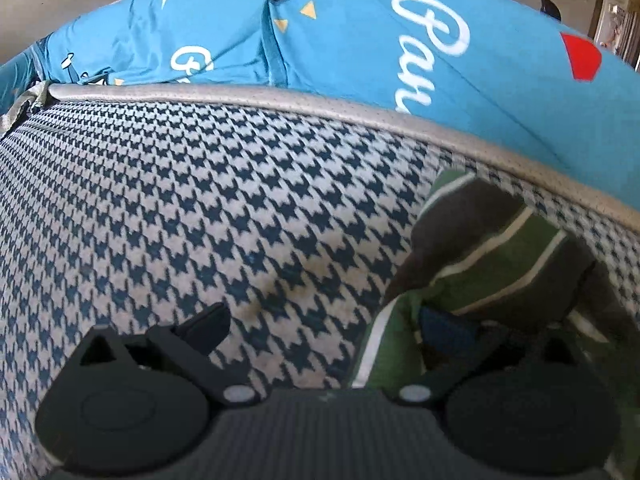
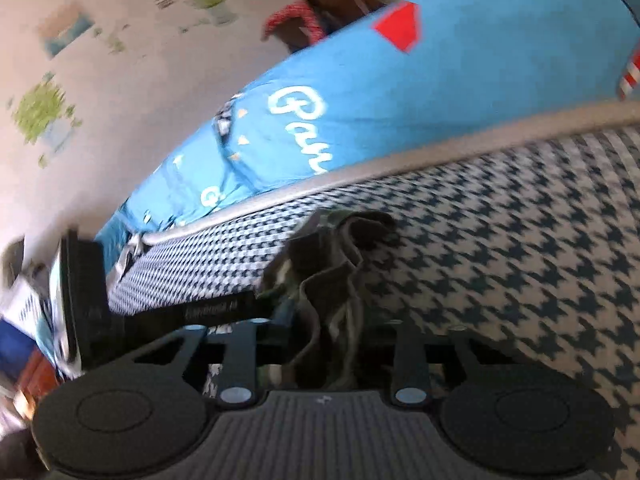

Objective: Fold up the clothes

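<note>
On the houndstooth mattress (image 1: 200,200), my right gripper (image 2: 320,336) pinches the striped garment (image 1: 492,248); my left gripper (image 1: 360,332) gapes, so the bunched cloth could slip.

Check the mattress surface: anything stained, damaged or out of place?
Yes: a brownish smudge discolours the houndstooth mattress, just left of the green striped garment. Nothing looks torn. The blue printed sheet lies rumpled behind the mattress's grey edge.
</note>
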The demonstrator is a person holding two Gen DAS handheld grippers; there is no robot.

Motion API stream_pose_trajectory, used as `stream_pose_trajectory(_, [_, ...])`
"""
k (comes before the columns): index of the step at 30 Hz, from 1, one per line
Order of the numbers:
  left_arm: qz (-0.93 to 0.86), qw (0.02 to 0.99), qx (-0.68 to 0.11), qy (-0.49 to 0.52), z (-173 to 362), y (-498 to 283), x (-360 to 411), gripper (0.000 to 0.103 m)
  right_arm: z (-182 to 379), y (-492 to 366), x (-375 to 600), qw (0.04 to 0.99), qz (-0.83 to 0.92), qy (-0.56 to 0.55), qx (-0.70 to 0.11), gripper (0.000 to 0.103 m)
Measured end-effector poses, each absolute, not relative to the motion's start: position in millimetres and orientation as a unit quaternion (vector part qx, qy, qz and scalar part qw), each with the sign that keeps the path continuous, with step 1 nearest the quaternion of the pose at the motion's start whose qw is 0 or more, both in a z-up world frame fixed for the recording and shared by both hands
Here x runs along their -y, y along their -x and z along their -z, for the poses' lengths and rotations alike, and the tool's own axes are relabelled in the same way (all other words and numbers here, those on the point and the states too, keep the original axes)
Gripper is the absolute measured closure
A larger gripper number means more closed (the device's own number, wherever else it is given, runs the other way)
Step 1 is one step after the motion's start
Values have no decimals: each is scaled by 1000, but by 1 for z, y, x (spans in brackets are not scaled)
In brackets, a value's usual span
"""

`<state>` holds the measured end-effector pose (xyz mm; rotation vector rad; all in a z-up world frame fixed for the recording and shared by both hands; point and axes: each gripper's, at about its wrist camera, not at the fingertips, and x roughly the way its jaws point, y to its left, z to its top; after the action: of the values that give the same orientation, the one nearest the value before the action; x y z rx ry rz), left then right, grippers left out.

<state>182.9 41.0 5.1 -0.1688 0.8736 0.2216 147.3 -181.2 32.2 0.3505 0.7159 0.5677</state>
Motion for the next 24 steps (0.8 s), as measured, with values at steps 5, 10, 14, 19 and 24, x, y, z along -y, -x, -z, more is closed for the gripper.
stream_pose_trajectory(5, [-98,921,-361,107,-35,-177,-55,0,-36,-121,141,893,-314,-57,-316,78])
stream_pose_trajectory(10, [4,930,-341,139,-53,-171,-51,0,-27,-88,103,880,-357,59,-307,79])
stream_pose_trajectory(14, [79,918,-367,125,-49,-173,-34,0,-17,-69,79,867,-373,136,-302,79])
stream_pose_trajectory(19, [126,903,-391,124,-42,-172,-22,0,-14,-69,81,867,-367,144,-306,79])
stream_pose_trajectory(24, [161,896,-404,89,-36,-170,-9,0,-12,-68,84,867,-366,142,-307,79])
